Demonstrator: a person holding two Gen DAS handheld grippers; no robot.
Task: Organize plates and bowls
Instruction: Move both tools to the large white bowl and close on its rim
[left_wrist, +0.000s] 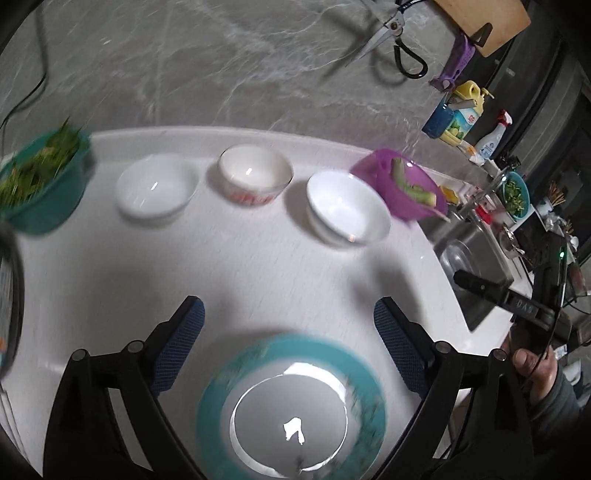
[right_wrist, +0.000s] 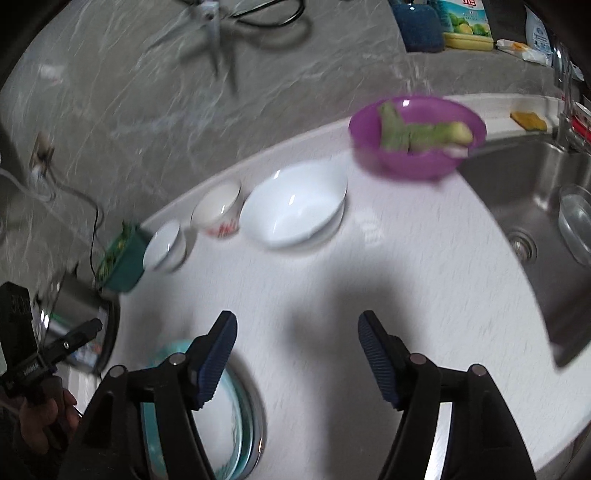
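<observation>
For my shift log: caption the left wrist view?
Open left gripper above teal-rimmed plate; three white bowls lined up behind.

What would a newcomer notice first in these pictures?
The purple bowl with green vegetable pieces stands by the sink. Three white bowls form a row on the white counter. A teal-rimmed plate lies below the open left gripper.

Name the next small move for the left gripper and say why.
Probably lower the left gripper toward the teal plate and close on its rim: the jaws are open and empty, the plate lies right below them, and the three white bowls sit farther back.
</observation>
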